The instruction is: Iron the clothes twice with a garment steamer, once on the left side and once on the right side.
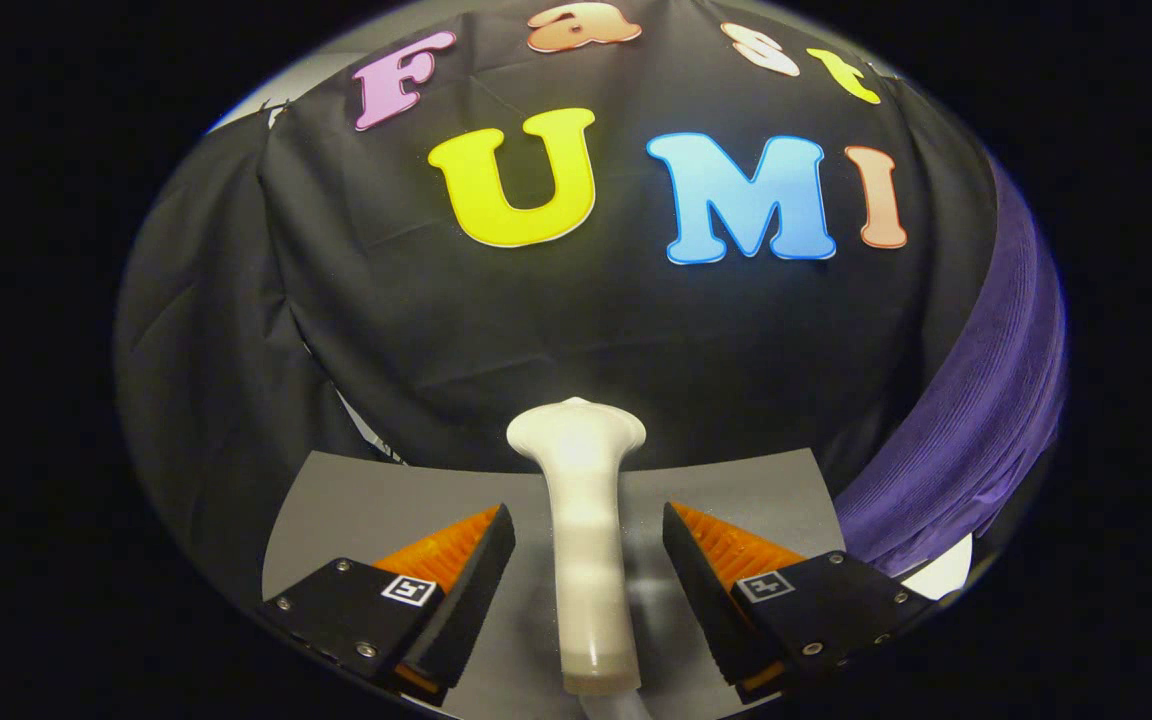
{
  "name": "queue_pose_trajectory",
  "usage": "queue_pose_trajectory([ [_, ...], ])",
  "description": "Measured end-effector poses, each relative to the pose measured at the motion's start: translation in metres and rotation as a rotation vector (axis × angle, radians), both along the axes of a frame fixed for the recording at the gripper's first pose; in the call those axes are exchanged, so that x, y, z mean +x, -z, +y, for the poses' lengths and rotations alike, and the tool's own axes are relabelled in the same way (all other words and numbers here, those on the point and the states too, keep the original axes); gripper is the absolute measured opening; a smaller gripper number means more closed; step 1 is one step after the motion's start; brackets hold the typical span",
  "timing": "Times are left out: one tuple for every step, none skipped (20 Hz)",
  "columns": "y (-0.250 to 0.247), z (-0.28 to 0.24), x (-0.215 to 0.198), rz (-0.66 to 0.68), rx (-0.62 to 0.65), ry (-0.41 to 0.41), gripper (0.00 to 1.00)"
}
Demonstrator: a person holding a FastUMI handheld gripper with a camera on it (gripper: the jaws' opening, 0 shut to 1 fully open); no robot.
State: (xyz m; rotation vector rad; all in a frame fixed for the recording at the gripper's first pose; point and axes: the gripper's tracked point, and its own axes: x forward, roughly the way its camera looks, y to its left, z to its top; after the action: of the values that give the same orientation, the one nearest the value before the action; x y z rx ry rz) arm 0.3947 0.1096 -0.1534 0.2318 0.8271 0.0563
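A white garment steamer (pixel 582 520) stands upright on the grey table (pixel 356 500), its handle rising between my two fingers and its wider head pointing toward the black cloth wall. My gripper (pixel 588 545) is open: a gap shows on each side between the handle and the fingers (pixel 456 560). A purple garment (pixel 976 420) hangs to the right, beyond the right finger, draping down past the table's right edge.
The black cloth wall (pixel 576 330) closes off the space just behind the table. A fold of the same cloth hangs at the left. A white patch (pixel 941 572) shows below the purple garment near the right finger.
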Motion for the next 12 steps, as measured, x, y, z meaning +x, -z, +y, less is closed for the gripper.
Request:
queue_pose_trajectory([
  [0.005, -0.001, 0.002, 0.018, 0.009, 0.012, 0.92],
  [0.008, -0.001, 0.002, 0.039, 0.023, 0.023, 0.91],
  [0.011, -0.001, 0.003, 0.060, 0.036, 0.033, 0.89],
  [0.015, 0.000, 0.002, 0.071, 0.054, 0.045, 0.86],
  [0.018, 0.004, 0.003, 0.080, 0.080, 0.055, 0.84],
  [0.024, 0.009, 0.000, 0.095, 0.102, 0.055, 0.81],
  [0.032, 0.013, -0.004, 0.122, 0.101, 0.046, 0.78],
  [0.042, 0.014, -0.006, 0.159, 0.082, 0.039, 0.73],
  [0.042, 0.013, 0.003, 0.112, 0.062, 0.047, 0.70],
  [0.042, 0.013, -0.007, 0.136, 0.058, 0.056, 0.64],
  [0.042, 0.009, -0.006, 0.118, 0.043, 0.091, 0.60],
  [0.040, 0.009, -0.006, 0.119, 0.038, 0.101, 0.56],
])
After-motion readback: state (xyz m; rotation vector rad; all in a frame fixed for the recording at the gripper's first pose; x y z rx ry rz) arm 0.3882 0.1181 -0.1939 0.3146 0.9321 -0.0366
